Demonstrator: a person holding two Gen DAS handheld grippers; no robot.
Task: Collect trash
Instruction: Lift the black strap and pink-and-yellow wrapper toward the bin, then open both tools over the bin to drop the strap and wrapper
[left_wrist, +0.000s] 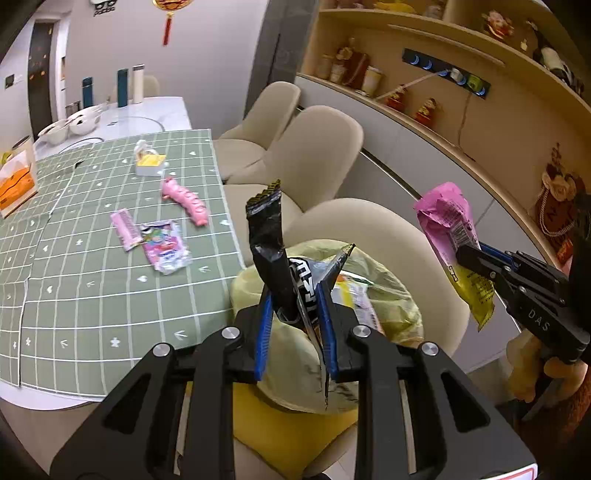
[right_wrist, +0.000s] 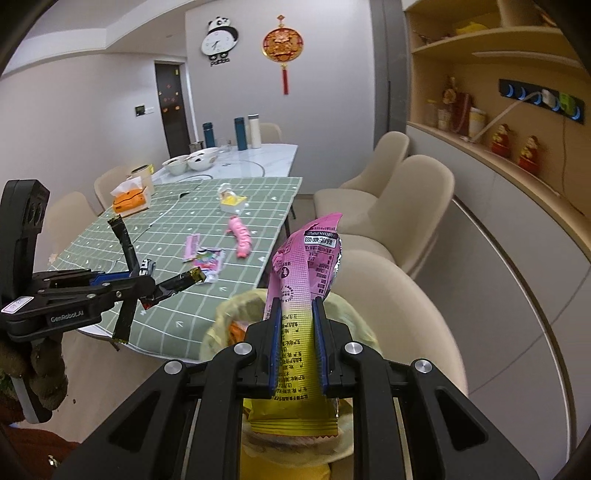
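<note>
My left gripper (left_wrist: 295, 306) is shut on a black crumpled wrapper (left_wrist: 267, 236), held above a yellow-lined trash bin (left_wrist: 395, 295) on a chair. It also shows in the right wrist view (right_wrist: 142, 284) at left. My right gripper (right_wrist: 295, 325) is shut on a pink and yellow snack wrapper (right_wrist: 306, 266), just above the bin (right_wrist: 236, 306); it shows in the left wrist view (left_wrist: 461, 254) at right. More trash lies on the green checked tablecloth (left_wrist: 92, 288): a pink ribbed wrapper (left_wrist: 186, 201), a flat pink packet (left_wrist: 126, 229), a colourful packet (left_wrist: 166, 247).
A small white box with yellow lid (left_wrist: 149, 162) sits farther back on the table. An orange tissue box (left_wrist: 16, 184), bowls (left_wrist: 70, 125) and flasks (left_wrist: 123, 86) stand at the far end. Beige chairs (left_wrist: 314, 147) line the table's right side; shelves (left_wrist: 461, 81) run along the wall.
</note>
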